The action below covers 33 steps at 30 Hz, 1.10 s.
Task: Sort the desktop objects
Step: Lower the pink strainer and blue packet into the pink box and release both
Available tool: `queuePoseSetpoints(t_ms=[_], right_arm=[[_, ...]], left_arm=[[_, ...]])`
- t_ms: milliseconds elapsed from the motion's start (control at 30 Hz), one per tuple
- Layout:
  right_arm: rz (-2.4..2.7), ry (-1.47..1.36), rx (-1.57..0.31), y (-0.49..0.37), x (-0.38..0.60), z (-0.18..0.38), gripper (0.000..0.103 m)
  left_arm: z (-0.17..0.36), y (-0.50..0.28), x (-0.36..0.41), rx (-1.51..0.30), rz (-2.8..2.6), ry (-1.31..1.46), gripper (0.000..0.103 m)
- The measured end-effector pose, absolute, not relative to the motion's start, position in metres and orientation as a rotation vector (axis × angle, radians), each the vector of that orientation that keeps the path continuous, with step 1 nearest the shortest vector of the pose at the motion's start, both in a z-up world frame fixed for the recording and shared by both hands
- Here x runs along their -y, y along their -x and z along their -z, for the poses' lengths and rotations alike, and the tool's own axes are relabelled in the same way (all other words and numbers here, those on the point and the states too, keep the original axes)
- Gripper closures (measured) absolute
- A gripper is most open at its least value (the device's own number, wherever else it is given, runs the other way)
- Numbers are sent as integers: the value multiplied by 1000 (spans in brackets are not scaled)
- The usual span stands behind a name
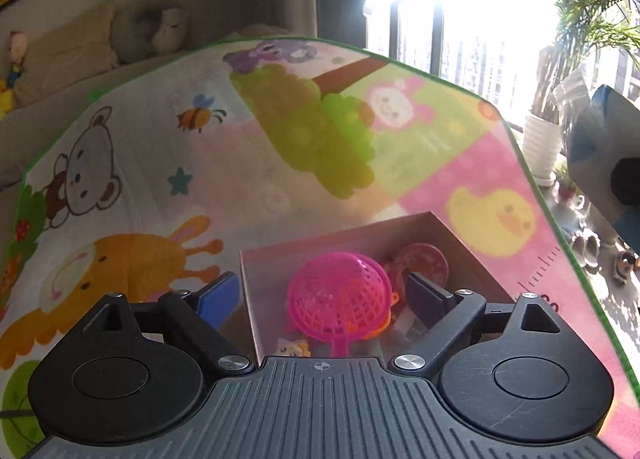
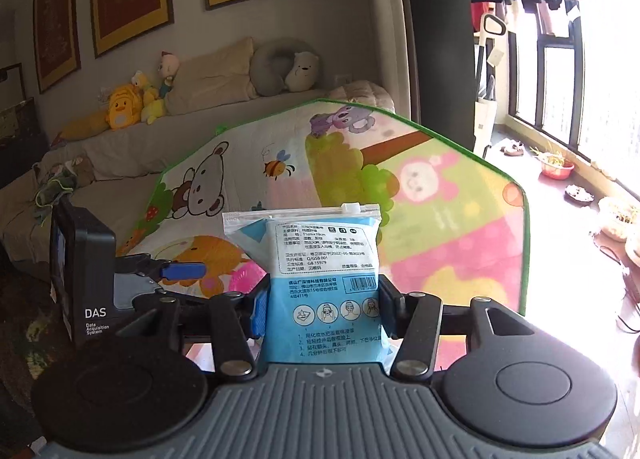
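In the left wrist view my left gripper (image 1: 324, 295) is open and empty, above the near end of a shallow cardboard box (image 1: 472, 243). In the box lie a pink plastic mesh strainer (image 1: 340, 295), a pink round toy (image 1: 424, 261) and a small white toy figure (image 1: 292, 348). In the right wrist view my right gripper (image 2: 322, 307) is shut on a blue and white zip-bag of cotton pads (image 2: 324, 271), held upright above the mat. The left gripper (image 2: 180, 271) shows at the left of that view, with the pink strainer (image 2: 246, 277) behind it.
A colourful cartoon play mat (image 1: 160, 163) covers the tabletop; it also shows in the right wrist view (image 2: 440, 219). A sofa with cushions and plush toys (image 2: 132, 107) stands behind. A window and potted plants (image 1: 540, 147) are at the right.
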State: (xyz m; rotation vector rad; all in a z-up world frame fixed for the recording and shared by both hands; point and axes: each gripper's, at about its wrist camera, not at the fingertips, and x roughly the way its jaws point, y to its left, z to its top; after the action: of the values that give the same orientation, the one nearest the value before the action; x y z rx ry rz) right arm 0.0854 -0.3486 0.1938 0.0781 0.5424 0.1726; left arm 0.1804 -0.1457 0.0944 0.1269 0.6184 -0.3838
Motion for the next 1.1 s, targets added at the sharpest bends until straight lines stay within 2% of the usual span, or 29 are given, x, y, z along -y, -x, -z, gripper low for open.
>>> queuePoseSetpoints(t_ms=[333,467,667,833,933,1100], right_arm=[[-102,-152,-766,-167,323,-101,52],[-29,-84,-847,-176,288,-64,52],[-113,-60,-873,-171,263,-56,52],[-65,85,-842,-173,265,-47,51],[-148,95,-831,-157,260,-49,46],[-180,37,-733,-126,272,-71,28]], left_arm=[[-61,-144,98,-653,284,-190,4],[-56,-145,87,-675,272,-181,3],[-54,-138,77,-678,267,-153,3],[-56,-122,64,-652,262,-104,2],[-60,-110,60,-629,257,-91,1],[-65,-84,48,-613,260,-73,0]])
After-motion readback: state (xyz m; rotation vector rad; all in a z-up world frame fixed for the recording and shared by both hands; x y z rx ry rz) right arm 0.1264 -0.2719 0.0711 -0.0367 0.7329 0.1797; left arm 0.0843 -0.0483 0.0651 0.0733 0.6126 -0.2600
